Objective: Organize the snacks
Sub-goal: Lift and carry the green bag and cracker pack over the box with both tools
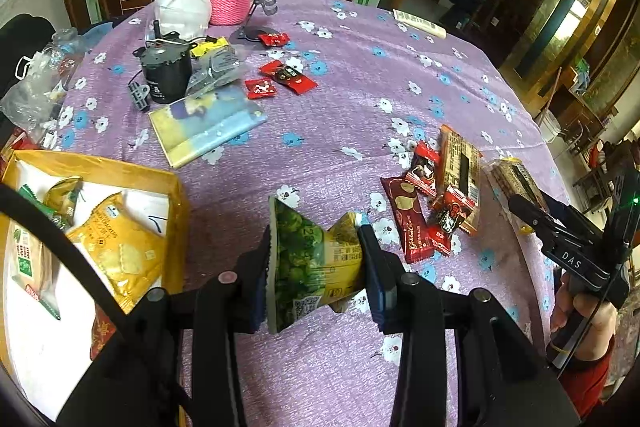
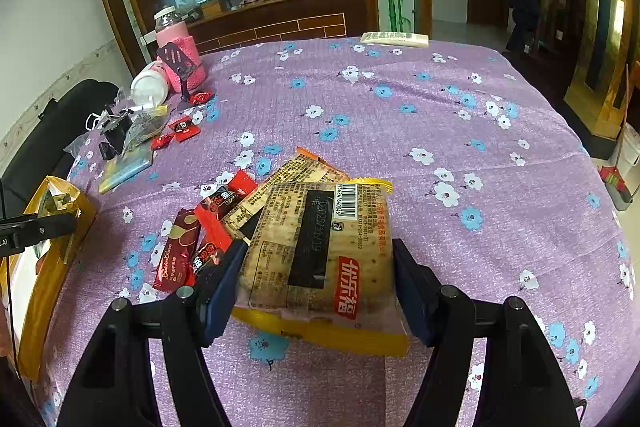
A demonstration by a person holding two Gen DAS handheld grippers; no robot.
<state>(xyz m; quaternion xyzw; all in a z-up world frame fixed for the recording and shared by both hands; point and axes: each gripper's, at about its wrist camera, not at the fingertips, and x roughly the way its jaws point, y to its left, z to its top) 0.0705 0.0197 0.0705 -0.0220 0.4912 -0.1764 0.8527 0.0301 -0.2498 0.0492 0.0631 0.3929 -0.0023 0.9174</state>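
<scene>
1. The table (image 2: 400, 115), under a purple cloth with white and blue flowers, lies mostly bare toward its far and right edges, with a brick-fronted counter beyond.
2. The yellow box (image 1: 176, 195) at the table's left edge holds a packet printed "CRACKERS".
3. The cracker pack (image 2: 316, 251) (barcode and red Chinese logo facing up) lies on the cloth between the blue pads of the right hand-held gripper (image 2: 320, 291); whether they press it I cannot tell.
4. The left hand-held gripper (image 1: 316, 267) pinches a green pea snack bag (image 1: 308, 259), crumpled at the waist, just right of the box.
5. A maroon "Golden Cream" bar (image 2: 178, 251) lies beside red candies (image 2: 224, 203).
</scene>
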